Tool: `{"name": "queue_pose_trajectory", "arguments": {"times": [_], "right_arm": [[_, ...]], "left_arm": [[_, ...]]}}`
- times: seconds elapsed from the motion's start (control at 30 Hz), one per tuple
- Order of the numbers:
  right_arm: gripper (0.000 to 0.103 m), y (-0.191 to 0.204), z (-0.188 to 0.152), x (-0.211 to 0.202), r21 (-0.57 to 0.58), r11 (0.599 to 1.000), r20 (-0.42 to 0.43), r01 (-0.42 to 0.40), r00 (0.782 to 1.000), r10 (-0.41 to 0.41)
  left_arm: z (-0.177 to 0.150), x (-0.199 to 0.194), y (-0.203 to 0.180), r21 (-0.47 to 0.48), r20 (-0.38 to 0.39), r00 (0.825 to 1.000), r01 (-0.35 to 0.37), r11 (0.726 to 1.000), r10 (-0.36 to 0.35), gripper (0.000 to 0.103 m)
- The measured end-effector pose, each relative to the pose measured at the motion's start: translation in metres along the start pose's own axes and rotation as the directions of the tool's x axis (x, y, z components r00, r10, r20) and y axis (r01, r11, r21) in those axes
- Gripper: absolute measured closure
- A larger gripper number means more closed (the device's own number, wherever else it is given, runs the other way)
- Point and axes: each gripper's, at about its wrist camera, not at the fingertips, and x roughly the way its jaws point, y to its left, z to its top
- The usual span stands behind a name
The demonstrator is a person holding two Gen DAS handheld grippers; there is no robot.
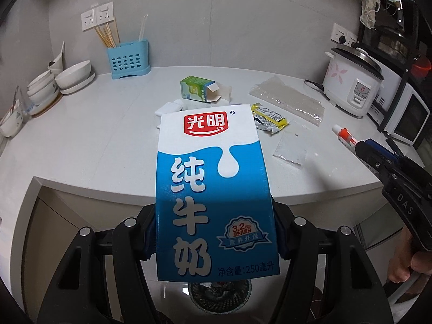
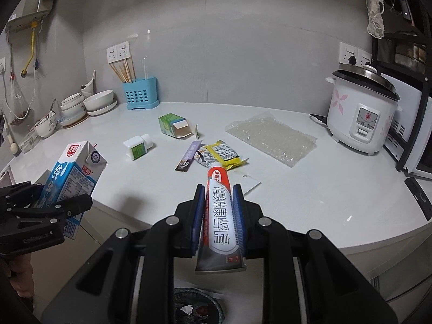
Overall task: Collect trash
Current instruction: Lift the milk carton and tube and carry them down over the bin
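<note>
Over the near counter edge, the left gripper [image 1: 216,243] clamps the milk carton [image 1: 216,189] and the right gripper [image 2: 218,216] pinches the ointment tube [image 2: 220,216], which could slip past the bin [image 2: 198,307] below.

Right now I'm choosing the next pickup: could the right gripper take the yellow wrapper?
Probably not yet. The right gripper is shut on the ointment tube, so its fingers are occupied. The yellow wrapper itself lies uncovered on the counter.
</note>
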Motion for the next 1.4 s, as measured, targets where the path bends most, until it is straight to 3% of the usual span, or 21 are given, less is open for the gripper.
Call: {"name": "queue_pose_trajectory", "arguments": {"times": [0.3, 0.5, 0.53, 0.83, 1.07, 1.23, 1.4], "right_arm": [[0.083, 0.026, -0.063, -0.010, -0.003, 0.998, -0.023, -0.055, 0.998, 0.055], [0.084, 0.033, -0.108, -0.008, -0.003, 0.999, -0.050, -0.053, 0.997, 0.053], [0.090, 0.034, -0.114, -0.007, -0.002, 0.999, -0.054, -0.053, 0.997, 0.053], [0.090, 0.042, -0.166, 0.011, -0.010, 0.998, -0.112, -0.054, 0.992, 0.053], [0.090, 0.049, -0.232, 0.062, -0.018, 0.996, -0.248, -0.086, 0.966, 0.079], [0.090, 0.050, -0.292, 0.115, 0.028, 0.995, -0.355, -0.099, 0.929, 0.103], [0.090, 0.052, -0.337, 0.155, 0.070, 0.993, -0.404, -0.100, 0.907, 0.119]], "left_arm": [[-0.056, -0.009, -0.002, 0.019, 0.013, 1.000, -0.010, 1.000, 0.009, 0.041], [-0.099, 0.008, 0.003, 0.015, -0.026, 1.000, -0.014, 1.000, 0.015, 0.041], [-0.106, 0.012, 0.003, 0.013, -0.032, 0.999, -0.012, 1.000, 0.013, 0.041], [-0.160, 0.052, 0.005, 0.016, -0.083, 0.996, 0.019, 1.000, -0.018, 0.041], [-0.206, 0.109, 0.015, 0.014, -0.144, 0.989, 0.027, 1.000, -0.025, 0.041], [-0.244, 0.165, 0.022, 0.005, -0.210, 0.977, 0.027, 1.000, -0.026, 0.041], [-0.275, 0.209, 0.029, -0.016, -0.253, 0.967, 0.032, 0.999, -0.035, 0.041]]}}
